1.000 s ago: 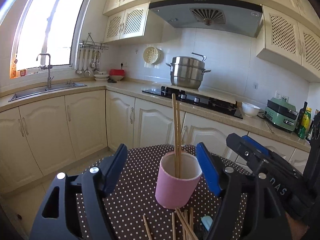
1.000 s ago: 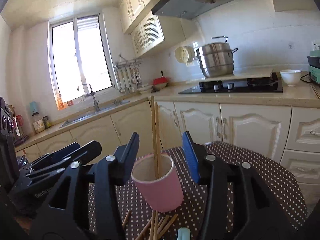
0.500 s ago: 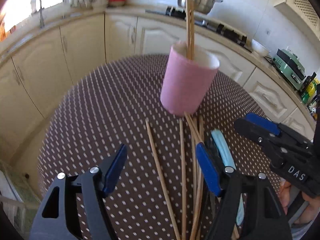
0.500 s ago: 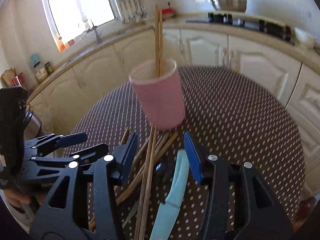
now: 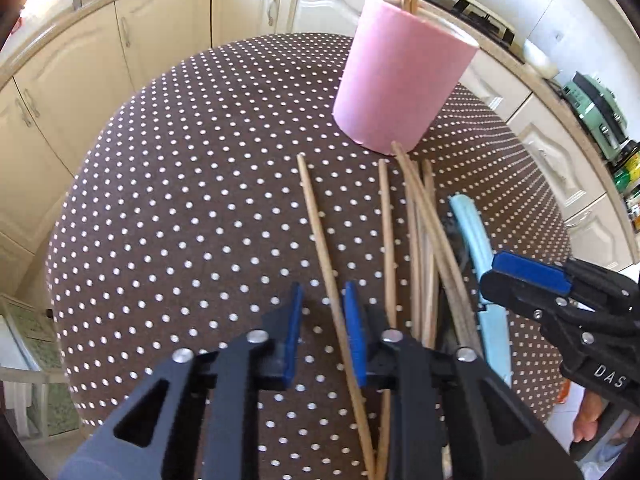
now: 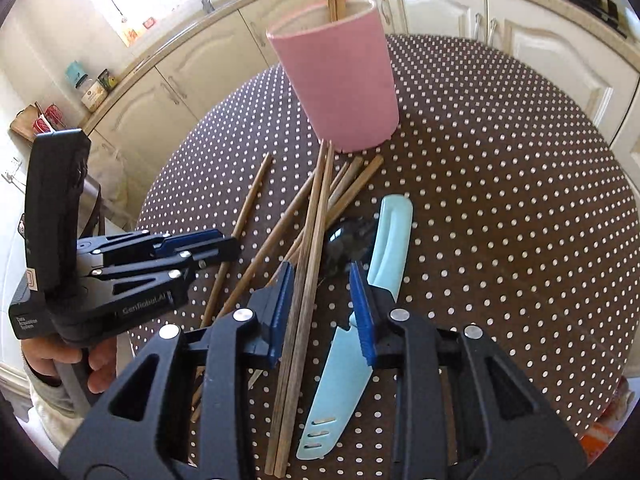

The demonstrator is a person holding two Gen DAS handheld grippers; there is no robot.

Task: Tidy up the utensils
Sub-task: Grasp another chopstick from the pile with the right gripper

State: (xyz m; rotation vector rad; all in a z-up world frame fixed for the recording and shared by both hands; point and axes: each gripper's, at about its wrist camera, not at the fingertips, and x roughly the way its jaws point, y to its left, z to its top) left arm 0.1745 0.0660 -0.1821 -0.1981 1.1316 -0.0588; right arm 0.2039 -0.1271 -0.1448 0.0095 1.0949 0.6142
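A pink cup (image 5: 404,68) stands on the polka-dot table (image 5: 180,184) with two chopsticks upright in it; it also shows in the right wrist view (image 6: 340,76). Several wooden chopsticks (image 5: 416,216) lie loose in front of it, beside a light blue knife (image 6: 360,300) and a black spoon (image 6: 344,240). My left gripper (image 5: 320,332) is open, its jaws narrowed around the leftmost chopstick (image 5: 320,240). My right gripper (image 6: 324,304) is open over a chopstick pair (image 6: 304,300), close to the knife.
Cream kitchen cabinets (image 5: 160,32) and a counter curve around the far side of the round table. A stove (image 5: 460,4) and a green appliance (image 5: 596,108) sit on the counter. The right gripper shows in the left wrist view (image 5: 520,280).
Both grippers have tilted down and dropped toward the loose utensils. The left jaws have narrowed around one chopstick, and the right jaws have narrowed a little.
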